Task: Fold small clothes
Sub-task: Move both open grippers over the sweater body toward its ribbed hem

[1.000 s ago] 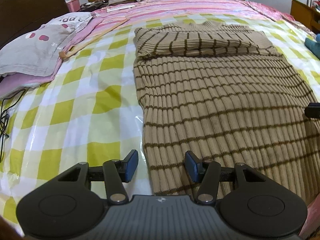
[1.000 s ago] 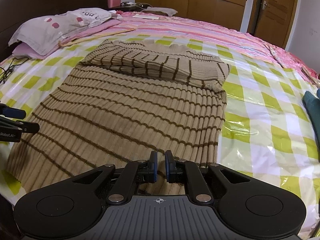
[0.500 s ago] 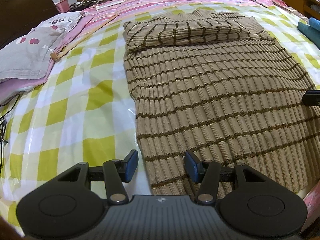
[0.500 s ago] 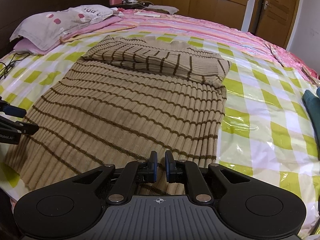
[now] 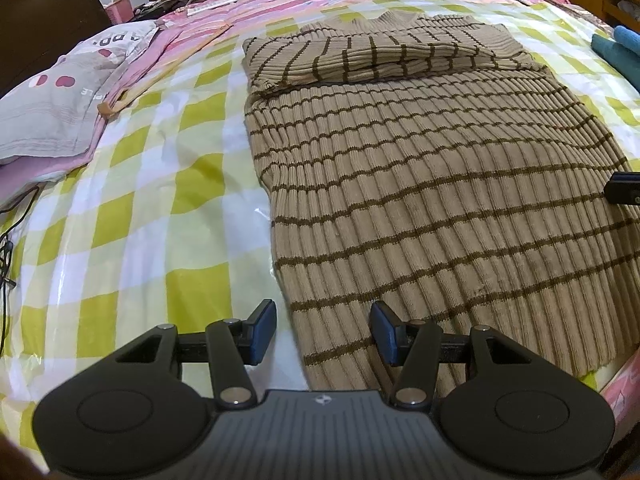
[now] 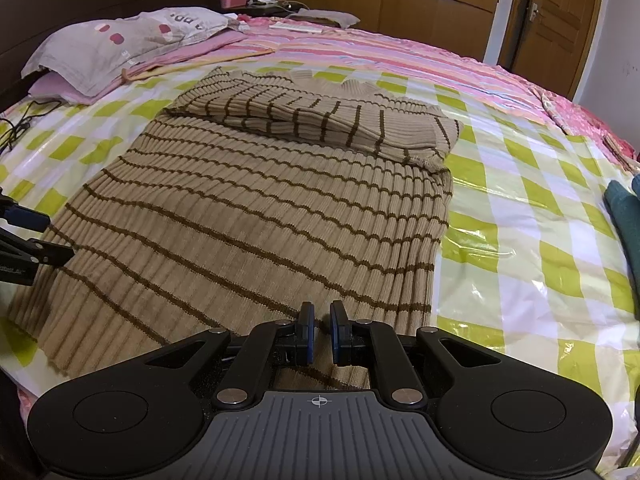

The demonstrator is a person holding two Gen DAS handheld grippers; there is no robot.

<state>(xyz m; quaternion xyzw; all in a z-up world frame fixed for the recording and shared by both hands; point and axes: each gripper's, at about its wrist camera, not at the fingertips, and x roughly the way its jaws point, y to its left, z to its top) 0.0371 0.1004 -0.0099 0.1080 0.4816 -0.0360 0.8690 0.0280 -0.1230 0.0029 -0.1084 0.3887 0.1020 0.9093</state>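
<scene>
Here the left gripper (image 5: 323, 332) has its jaws half open, straddling the sweater's (image 5: 420, 184) hem corner without pinching it. The right gripper's (image 6: 319, 334) jaws pinch the opposite hem corner on the bed (image 6: 520, 200).

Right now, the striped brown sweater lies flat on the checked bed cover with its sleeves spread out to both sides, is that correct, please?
Not quite: the striped brown sweater does lie flat on the checked bed cover, but its sleeves are folded across the chest, as the right wrist view shows.
</scene>
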